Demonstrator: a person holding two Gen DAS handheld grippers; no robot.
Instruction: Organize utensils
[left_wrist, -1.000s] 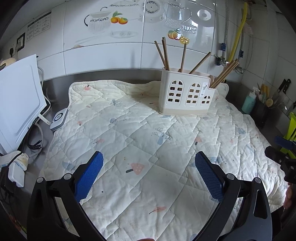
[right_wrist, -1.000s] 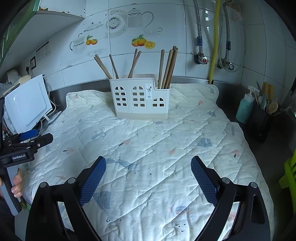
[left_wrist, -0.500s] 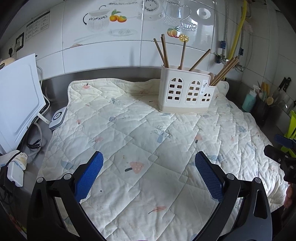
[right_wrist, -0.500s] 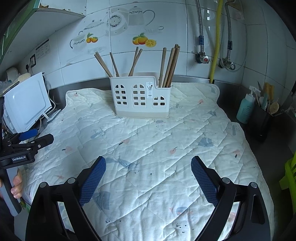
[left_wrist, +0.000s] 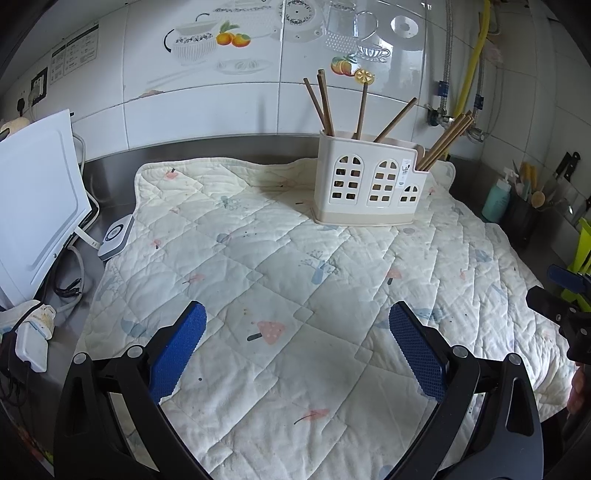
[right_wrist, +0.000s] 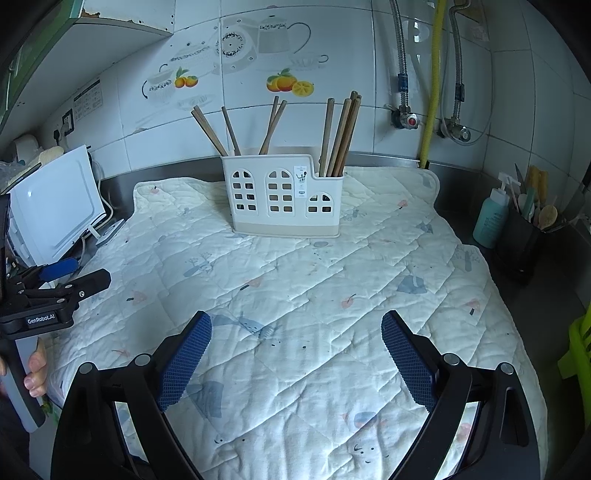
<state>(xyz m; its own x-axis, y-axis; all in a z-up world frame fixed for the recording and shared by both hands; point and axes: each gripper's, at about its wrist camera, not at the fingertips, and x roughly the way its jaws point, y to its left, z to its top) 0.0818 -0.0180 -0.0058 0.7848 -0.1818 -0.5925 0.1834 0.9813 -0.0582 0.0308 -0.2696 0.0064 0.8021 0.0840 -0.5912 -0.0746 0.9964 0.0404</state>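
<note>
A cream utensil holder (left_wrist: 369, 181) (right_wrist: 282, 197) with arched cut-outs stands upright at the back of a quilted mat (left_wrist: 295, 280) (right_wrist: 295, 295). Several brown wooden chopsticks (left_wrist: 325, 103) (right_wrist: 341, 133) lean in its compartments, a bundle filling the low right one. My left gripper (left_wrist: 297, 325) hovers open over the near part of the mat, nothing between its blue pads. My right gripper (right_wrist: 295, 328) is likewise open and empty, well short of the holder. The left gripper also shows at the left edge of the right wrist view, held by a hand (right_wrist: 35, 369).
A white board (left_wrist: 33, 206) (right_wrist: 55, 206) leans at the left with cables and a small white device (left_wrist: 116, 236) below it. At the right stand a teal bottle (right_wrist: 491, 218) and a dark pot of tools (right_wrist: 524, 236). Steel counter surrounds the mat; tiled wall and pipes behind.
Both views have shifted slightly, the holder sitting a touch lower and nearer in frame. Both grippers stay open and empty.
</note>
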